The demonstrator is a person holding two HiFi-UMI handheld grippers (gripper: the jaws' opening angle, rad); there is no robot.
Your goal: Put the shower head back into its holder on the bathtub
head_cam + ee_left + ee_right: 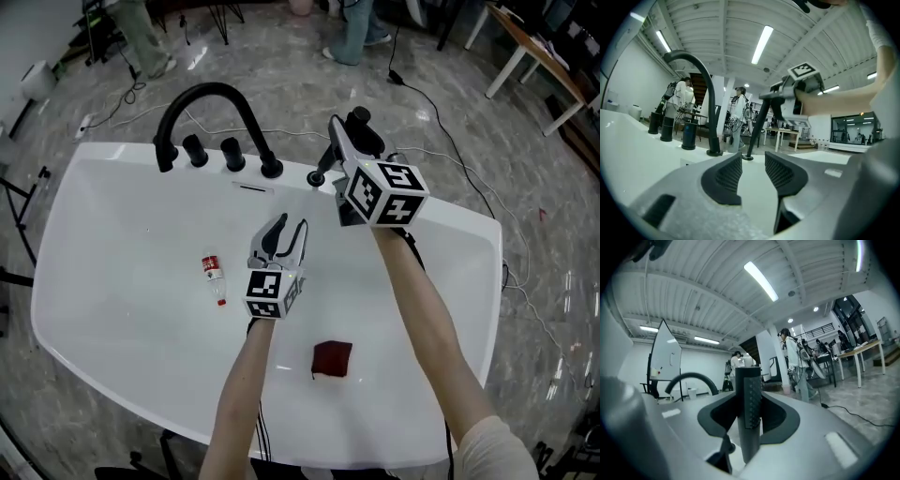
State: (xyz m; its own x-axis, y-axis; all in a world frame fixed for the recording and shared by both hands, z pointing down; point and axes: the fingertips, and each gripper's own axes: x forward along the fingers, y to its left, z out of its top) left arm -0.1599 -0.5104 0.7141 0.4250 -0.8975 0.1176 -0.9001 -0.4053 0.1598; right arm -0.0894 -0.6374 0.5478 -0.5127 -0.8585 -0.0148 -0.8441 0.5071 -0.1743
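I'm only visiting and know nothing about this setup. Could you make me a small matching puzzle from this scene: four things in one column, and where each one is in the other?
Things
1. black stick-shaped shower head
2. black arched metal faucet
3. small clear plastic bottle with a red label
4. dark red square cloth

Places
A. lying in the white bathtub, between the person's forearms
B. clamped in the right gripper
C. standing on the bathtub's far rim
D. lying in the bathtub, left of the left gripper

Pairs: 1-B, 2-C, 3-D, 4-A
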